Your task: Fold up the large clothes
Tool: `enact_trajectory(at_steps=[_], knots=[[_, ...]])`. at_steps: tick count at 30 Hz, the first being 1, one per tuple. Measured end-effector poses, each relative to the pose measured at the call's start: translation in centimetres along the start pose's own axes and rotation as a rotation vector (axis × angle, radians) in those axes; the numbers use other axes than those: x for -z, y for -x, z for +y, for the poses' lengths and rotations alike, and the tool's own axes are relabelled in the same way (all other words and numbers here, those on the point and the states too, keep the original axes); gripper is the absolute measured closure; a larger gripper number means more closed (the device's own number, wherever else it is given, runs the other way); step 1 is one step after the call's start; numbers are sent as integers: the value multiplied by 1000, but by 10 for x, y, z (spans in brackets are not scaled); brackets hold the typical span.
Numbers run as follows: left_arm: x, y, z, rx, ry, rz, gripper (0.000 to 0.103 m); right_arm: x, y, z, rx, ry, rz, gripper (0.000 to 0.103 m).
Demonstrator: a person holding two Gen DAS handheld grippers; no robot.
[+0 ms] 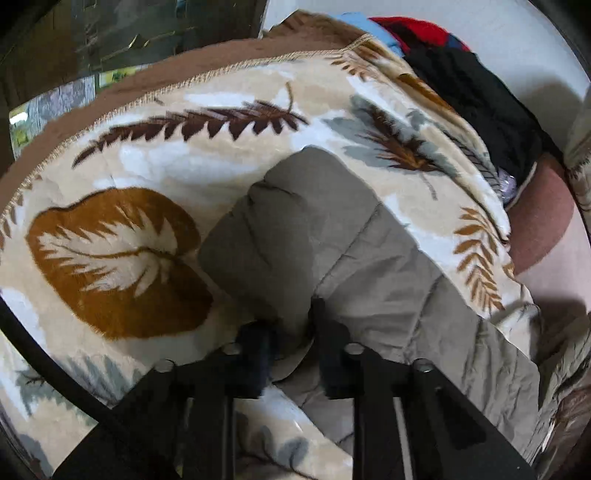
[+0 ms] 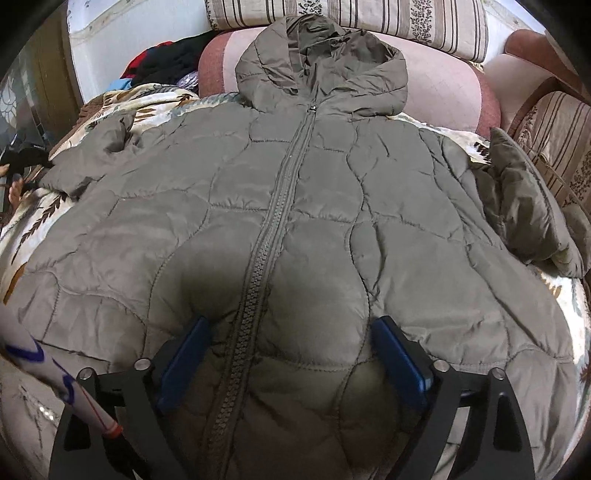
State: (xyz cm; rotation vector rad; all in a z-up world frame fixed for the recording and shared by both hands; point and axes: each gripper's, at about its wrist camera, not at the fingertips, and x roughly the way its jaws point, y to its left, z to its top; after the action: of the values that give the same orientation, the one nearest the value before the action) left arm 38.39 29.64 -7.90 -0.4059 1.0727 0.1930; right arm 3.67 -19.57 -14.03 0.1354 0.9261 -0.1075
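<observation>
An olive-grey quilted hooded jacket point(image 2: 295, 206) lies front up and zipped on a leaf-patterned blanket point(image 1: 147, 155). Its hood point(image 2: 321, 62) rests against a pink bolster. In the left wrist view one sleeve point(image 1: 295, 221) stretches across the blanket, and my left gripper point(image 1: 291, 350) is shut on the sleeve's near part. The other sleeve point(image 2: 524, 206) lies bunched at the right side. My right gripper point(image 2: 291, 350) stands open just above the jacket's lower front. Its blue pads point(image 2: 184, 362) sit on either side of the zipper point(image 2: 273, 229) and hold nothing.
A pile of black, red and blue clothes point(image 1: 461, 74) lies at the blanket's far end. A striped cushion point(image 2: 351, 22) and the pink bolster point(image 2: 443, 85) line the back. A striped sofa arm point(image 2: 554, 129) rises at the right. A white thing with blue marks point(image 2: 22, 350) crosses the lower left.
</observation>
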Motion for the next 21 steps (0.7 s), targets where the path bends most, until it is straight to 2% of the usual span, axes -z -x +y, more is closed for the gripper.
enact_trajectory(at_steps=[4,6,10,13,16,19,21], knots=[[12,40,-20,13,-42,-52,89,1,-3,-5,-38,-22,-2,5],[22,69,-41,63,-96,-85,89,2,-3,-5,-44,-24,-5,4],[59,133,-99,252,-215,-114,89,2,-2,-4,-46,-27,-9,4],[105,168,-150,393,-328,-93,89,0,9,-9,-56,-51,-18,6],[163,183,-198,493,-447,-55,89,0,33,-24,-58,-121,-55,7],[229,176,-239,527,-561,3,89,2,60,-48,-49,-184,-93,7],[272,161,-259,496,-623,33,88,5,75,-63,-18,-206,-115,7]])
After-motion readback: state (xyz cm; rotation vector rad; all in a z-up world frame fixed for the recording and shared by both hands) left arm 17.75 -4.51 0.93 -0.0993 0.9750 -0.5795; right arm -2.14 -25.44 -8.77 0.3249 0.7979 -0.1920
